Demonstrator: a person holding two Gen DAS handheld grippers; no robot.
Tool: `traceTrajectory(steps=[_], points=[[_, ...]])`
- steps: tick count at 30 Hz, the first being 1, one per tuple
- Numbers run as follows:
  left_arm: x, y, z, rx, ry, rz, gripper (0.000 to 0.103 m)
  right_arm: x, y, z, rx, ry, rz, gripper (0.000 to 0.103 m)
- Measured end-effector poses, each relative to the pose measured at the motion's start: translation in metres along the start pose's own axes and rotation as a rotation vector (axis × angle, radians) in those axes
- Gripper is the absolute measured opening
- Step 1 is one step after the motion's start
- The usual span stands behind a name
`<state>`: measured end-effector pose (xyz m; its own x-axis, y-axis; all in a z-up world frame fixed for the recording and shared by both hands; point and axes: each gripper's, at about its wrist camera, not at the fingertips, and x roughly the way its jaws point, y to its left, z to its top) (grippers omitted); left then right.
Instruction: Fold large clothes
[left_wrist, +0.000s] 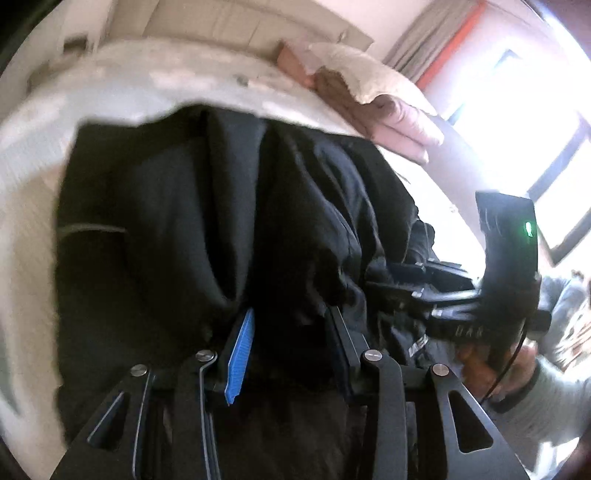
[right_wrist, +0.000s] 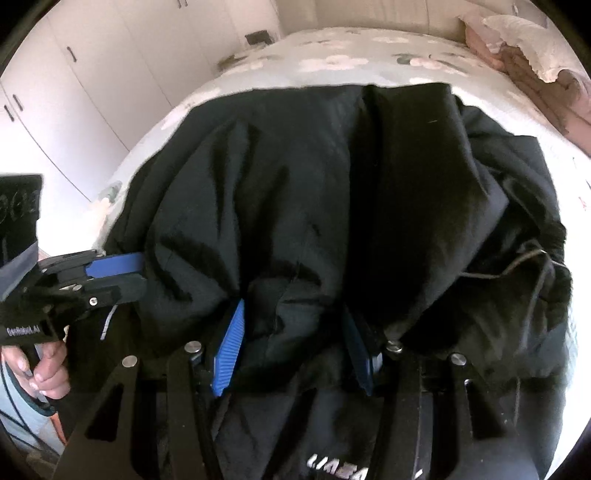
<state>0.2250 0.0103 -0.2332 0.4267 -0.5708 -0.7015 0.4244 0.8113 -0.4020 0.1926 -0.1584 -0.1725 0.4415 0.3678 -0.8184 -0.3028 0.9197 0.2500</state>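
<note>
A large black garment hangs bunched over a bed with a pale flowered cover; it fills most of the right wrist view too. My left gripper is shut on a fold of the black cloth, which hides the fingertips between the blue pads. My right gripper is shut on another fold of the same garment. Each gripper shows in the other's view: the right one at the garment's right edge, the left one at its left edge. White lettering shows on the cloth near the bottom.
Pink and beige folded bedding lies at the head of the bed, also in the right wrist view. White wardrobe doors stand left of the bed. A bright window is at right.
</note>
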Motion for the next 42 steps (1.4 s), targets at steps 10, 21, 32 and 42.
traceTrajectory(steps=[10, 21, 32, 42], points=[[-0.173, -0.028, -0.074, -0.067, -0.166, 0.103, 0.041, -0.151, 0.004, -0.097, 0.136, -0.147, -0.114, 0.056], [-0.264, -0.029, -0.168, -0.166, -0.128, 0.236, 0.058, -0.267, -0.007, -0.176, 0.284, -0.233, -0.273, 0.062], [-0.174, 0.05, -0.228, -0.477, 0.084, 0.214, 0.057, -0.227, -0.081, -0.234, 0.448, -0.105, -0.281, 0.062], [-0.179, 0.009, -0.229, -0.381, 0.024, 0.027, 0.014, -0.184, -0.131, -0.258, 0.505, -0.02, -0.276, 0.062]])
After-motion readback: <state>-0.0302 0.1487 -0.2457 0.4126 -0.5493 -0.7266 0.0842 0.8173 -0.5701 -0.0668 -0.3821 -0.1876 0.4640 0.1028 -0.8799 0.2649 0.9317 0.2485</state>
